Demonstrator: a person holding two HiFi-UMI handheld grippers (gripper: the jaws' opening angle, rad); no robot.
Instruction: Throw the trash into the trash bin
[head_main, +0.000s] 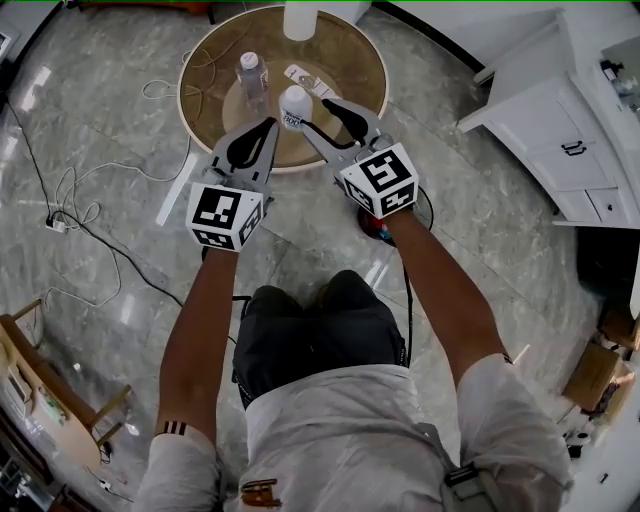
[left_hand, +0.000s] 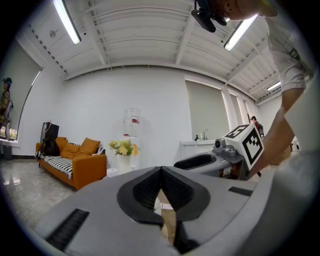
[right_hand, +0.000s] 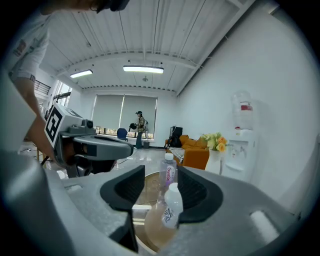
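While the left gripper has its jaws pressed together, the right gripper has its jaws spread. A small white plastic bottle sits between them, over a round wooden table.

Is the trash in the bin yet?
Not yet. Nothing is binned: the clear bottle, white bottle and white packet sit on the table. The right gripper is open around the white bottle, not squeezing; the left gripper is shut, empty. Grabbing and binning remain; no bin shows.

White container, top out of view
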